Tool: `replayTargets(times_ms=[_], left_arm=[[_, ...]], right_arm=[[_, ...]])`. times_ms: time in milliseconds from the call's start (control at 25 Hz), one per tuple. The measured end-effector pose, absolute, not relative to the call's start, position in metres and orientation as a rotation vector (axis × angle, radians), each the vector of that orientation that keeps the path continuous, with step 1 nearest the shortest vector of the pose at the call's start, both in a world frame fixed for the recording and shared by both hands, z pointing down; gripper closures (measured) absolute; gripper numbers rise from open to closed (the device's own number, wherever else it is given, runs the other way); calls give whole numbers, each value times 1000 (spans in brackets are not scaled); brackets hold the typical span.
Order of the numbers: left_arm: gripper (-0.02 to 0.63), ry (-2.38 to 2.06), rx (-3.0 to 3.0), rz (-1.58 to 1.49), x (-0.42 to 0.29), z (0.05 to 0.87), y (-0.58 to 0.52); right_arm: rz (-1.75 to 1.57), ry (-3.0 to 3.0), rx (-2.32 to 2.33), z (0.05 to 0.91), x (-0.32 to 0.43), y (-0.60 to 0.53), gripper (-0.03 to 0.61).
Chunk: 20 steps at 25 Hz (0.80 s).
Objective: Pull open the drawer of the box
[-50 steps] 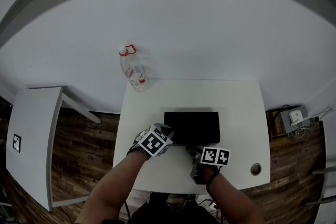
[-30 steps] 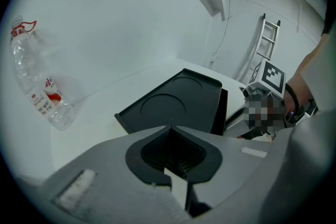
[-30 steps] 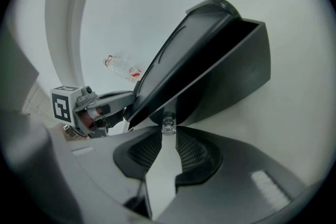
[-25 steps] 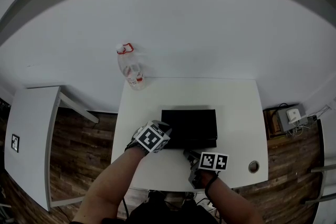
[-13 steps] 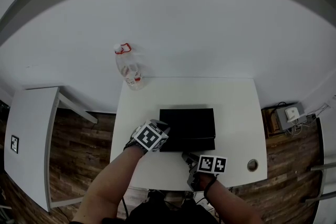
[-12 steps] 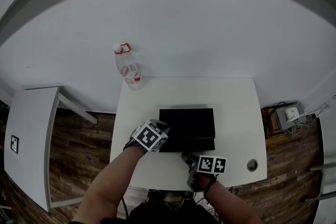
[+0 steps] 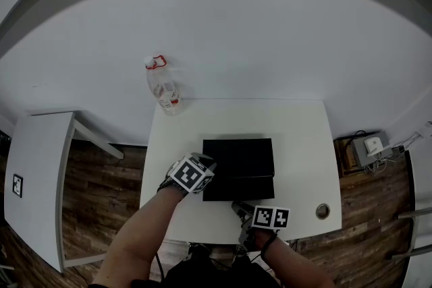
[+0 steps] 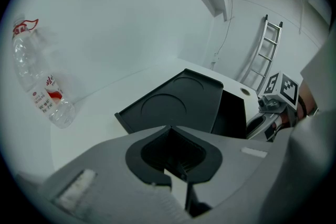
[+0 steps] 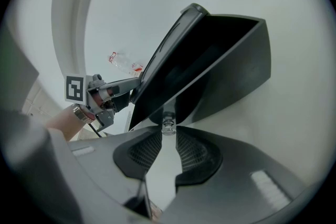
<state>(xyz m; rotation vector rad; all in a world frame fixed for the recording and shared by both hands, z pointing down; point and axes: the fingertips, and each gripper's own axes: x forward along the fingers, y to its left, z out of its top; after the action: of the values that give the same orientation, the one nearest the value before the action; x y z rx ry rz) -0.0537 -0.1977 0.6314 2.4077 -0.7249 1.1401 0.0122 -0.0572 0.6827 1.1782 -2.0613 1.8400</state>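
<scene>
Bottle (image 7: 162, 88), one, stands at the counter's (image 7: 304, 145) far left, well apart from the one black box (image 7: 237, 157). Its drawer (image 7: 237, 188) juts nearward; right tool (image 9: 168, 131) clamps its knob (image 9: 168, 125), left tool (image 8: 169, 128), jaws together, by the box's left edge.

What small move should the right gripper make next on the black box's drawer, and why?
Probably pull the right gripper straight backward: it is shut on the small clear knob, the black drawer is only partly out of the black rectangular box, and the left gripper sits at the box's left edge.
</scene>
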Motion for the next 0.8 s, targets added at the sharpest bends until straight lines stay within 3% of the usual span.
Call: replayTargets(times_ms=[800], left_arm=[[609, -736, 2401, 1135, -53, 631, -199]], right_arm=[[1861, -2046, 1179, 684, 12, -36, 494]])
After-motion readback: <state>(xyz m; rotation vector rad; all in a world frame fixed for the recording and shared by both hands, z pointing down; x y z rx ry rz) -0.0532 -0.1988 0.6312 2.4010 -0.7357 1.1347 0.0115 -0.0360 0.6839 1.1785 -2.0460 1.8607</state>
